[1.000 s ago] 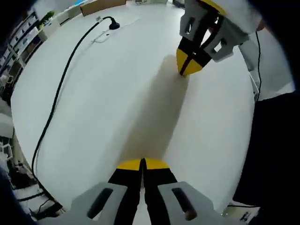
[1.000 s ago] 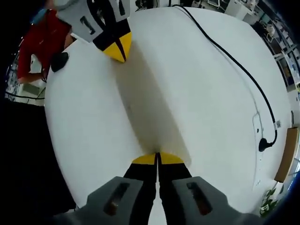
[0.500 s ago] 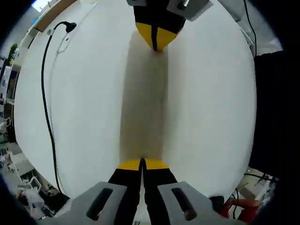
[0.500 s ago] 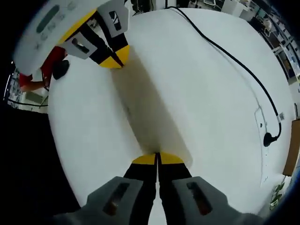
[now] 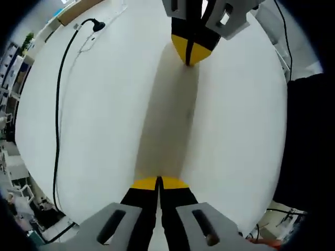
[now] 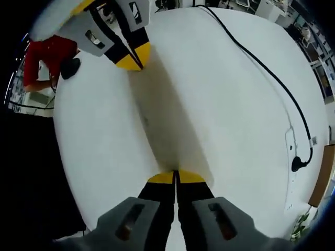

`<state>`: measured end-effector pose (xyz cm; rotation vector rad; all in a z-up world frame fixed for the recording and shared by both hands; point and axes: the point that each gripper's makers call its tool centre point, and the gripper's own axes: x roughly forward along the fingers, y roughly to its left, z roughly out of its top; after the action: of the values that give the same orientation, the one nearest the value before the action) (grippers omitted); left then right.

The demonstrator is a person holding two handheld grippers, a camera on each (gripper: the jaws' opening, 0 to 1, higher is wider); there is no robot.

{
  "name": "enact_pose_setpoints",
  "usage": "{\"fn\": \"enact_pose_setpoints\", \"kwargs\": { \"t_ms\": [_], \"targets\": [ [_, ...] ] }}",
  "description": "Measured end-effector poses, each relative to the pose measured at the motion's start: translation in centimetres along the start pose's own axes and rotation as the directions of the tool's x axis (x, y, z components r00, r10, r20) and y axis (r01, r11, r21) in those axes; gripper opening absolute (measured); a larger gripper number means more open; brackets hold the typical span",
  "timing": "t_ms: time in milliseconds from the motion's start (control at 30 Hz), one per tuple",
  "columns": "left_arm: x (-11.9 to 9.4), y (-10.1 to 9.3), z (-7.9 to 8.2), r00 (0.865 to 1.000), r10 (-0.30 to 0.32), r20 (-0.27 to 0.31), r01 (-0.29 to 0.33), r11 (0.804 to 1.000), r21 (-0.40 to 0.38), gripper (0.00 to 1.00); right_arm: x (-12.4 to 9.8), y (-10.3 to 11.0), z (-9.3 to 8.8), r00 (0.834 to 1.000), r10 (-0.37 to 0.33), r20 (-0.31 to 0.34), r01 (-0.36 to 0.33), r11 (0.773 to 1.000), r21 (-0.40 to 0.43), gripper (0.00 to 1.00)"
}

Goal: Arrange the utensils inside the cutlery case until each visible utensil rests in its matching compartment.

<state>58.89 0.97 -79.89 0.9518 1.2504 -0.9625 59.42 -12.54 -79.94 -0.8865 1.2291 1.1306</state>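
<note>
In the left gripper view my left gripper rises from the bottom, its yellow-tipped jaws pressed together with nothing between them, over a bare white table. Facing it from the top is my right gripper, also shut. The right gripper view mirrors this: my right gripper is shut and empty at the bottom, and the left gripper points in from the upper left, jaws together. No cutlery case or utensil lies on the table surface seen here.
A black cable with a plug runs along the table's left side, and the cable also crosses the right gripper view's right side. A person in red is beyond the table edge. Dark clothing borders the right.
Both views have swung a little with the hands; the two grippers stay shut, tip facing tip, at about the same distance. Nothing on the table has moved.
</note>
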Motion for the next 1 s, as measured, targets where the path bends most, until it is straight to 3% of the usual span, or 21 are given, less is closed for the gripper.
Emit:
{"fn": "enact_pose_setpoints", "kwargs": {
  "t_ms": [133, 467, 700, 767, 800, 1000],
  "targets": [
    [0.00, -0.06, -0.06, 1.000, -0.002, -0.011, 0.002, 1.000, 0.010, 0.00, 0.04, -0.02, -0.07, 1.000, -0.005, -0.004, 0.005, 1.000, -0.004, 0.00],
    [-0.11, -0.07, -0.28, 0.999, -0.021, 0.043, 0.023, 0.999, -0.041, 0.00, 0.02, -0.16, -0.23, 1.000, 0.013, 0.010, -0.014, 1.000, 0.009, 0.00],
    [-0.12, -0.10, -0.19, 0.998, -0.028, 0.048, 0.030, 0.998, -0.049, 0.00, 0.01, -0.16, -0.29, 1.000, 0.010, -0.008, -0.010, 1.000, -0.004, 0.00],
    [-0.12, -0.19, -0.18, 0.999, -0.017, 0.033, 0.017, 1.000, -0.026, 0.00, -0.01, -0.18, -0.32, 1.000, 0.011, -0.007, -0.011, 1.000, -0.002, 0.00],
    [-0.15, -0.19, -0.14, 1.000, -0.006, 0.027, 0.005, 1.000, 0.029, 0.00, -0.03, -0.22, -0.35, 1.000, 0.013, -0.005, -0.012, 1.000, 0.001, 0.00],
    [-0.19, -0.07, -0.27, 0.999, -0.017, 0.046, 0.018, 1.000, -0.019, 0.00, 0.01, -0.16, -0.29, 1.000, 0.021, 0.003, -0.021, 1.000, 0.020, 0.00]
  ]
}}
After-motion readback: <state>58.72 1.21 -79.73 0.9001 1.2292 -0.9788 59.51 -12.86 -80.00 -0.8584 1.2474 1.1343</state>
